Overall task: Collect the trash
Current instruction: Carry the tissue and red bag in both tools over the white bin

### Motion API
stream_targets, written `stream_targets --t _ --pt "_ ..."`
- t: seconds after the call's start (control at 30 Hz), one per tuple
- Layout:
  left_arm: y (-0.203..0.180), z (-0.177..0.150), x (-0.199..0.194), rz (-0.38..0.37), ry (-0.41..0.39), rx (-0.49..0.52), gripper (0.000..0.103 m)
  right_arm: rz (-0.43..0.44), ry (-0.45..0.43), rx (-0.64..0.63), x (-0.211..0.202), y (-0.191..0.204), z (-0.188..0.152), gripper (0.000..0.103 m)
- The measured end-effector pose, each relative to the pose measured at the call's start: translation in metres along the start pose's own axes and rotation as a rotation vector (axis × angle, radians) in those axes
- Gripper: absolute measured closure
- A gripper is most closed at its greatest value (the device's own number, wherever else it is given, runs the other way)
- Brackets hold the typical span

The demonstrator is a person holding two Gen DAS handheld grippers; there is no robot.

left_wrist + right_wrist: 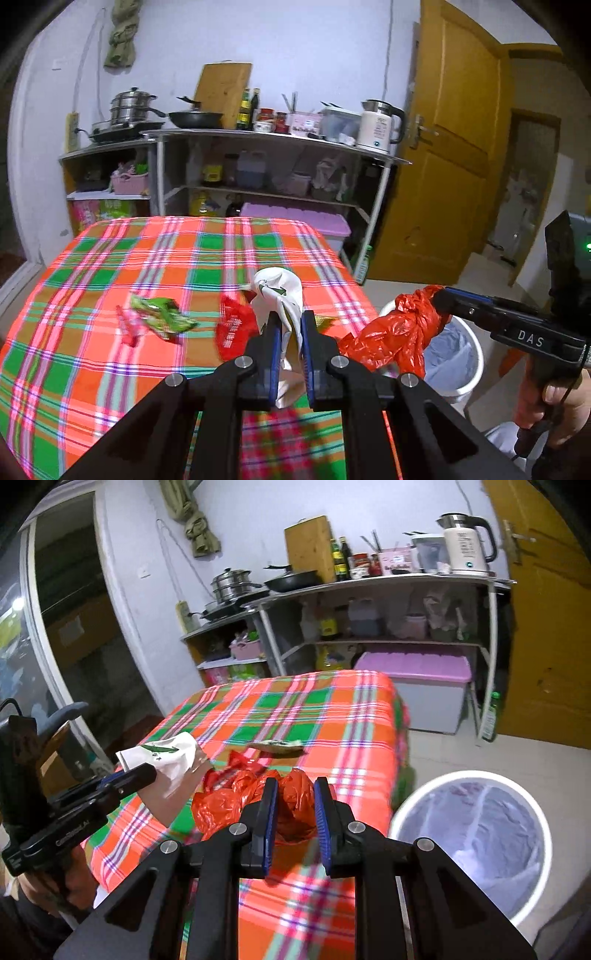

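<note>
A table covered by a plaid cloth [110,266] in orange, green and pink was seen from two handheld grippers. The left gripper [289,332] was clamped on a crumpled white paper wrapper [277,295] printed with green marks, its blue-padded fingers pressed close together on the paper, which was lifted clear of the cloth. The right gripper [295,805] was closed on a knotted red plastic bag [255,794], the bunched plastic being pinched between its blue pads and held above the table's near edge. In the left wrist view, the same red bag was seen hanging from the right gripper just over the rim of a white bin [476,350] lined with a pale bag, which stood on the floor beside the table corner. Left lying on the cloth were a green snack wrapper [162,317], a pink wrapper [127,326] touching it, and a red wrapper [234,328] near the held paper. Behind the table, metal shelves [273,140] with pots, bottles and a white kettle [378,125] were visible.
</note>
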State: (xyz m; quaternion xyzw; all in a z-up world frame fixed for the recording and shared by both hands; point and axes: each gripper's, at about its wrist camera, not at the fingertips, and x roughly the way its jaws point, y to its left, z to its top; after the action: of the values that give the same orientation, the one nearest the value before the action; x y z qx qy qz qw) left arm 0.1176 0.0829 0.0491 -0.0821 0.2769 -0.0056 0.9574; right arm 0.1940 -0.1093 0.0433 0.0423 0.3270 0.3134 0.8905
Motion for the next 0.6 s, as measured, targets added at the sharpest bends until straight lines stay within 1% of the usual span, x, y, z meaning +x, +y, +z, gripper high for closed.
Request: stream_targets --t 0.6 --pt "-0.096 0.000 0.047 -0.167 0.068 0.096 0.093 -0.144 -0.030 0.148 -0.041 -0.092 -0.025 0.083"
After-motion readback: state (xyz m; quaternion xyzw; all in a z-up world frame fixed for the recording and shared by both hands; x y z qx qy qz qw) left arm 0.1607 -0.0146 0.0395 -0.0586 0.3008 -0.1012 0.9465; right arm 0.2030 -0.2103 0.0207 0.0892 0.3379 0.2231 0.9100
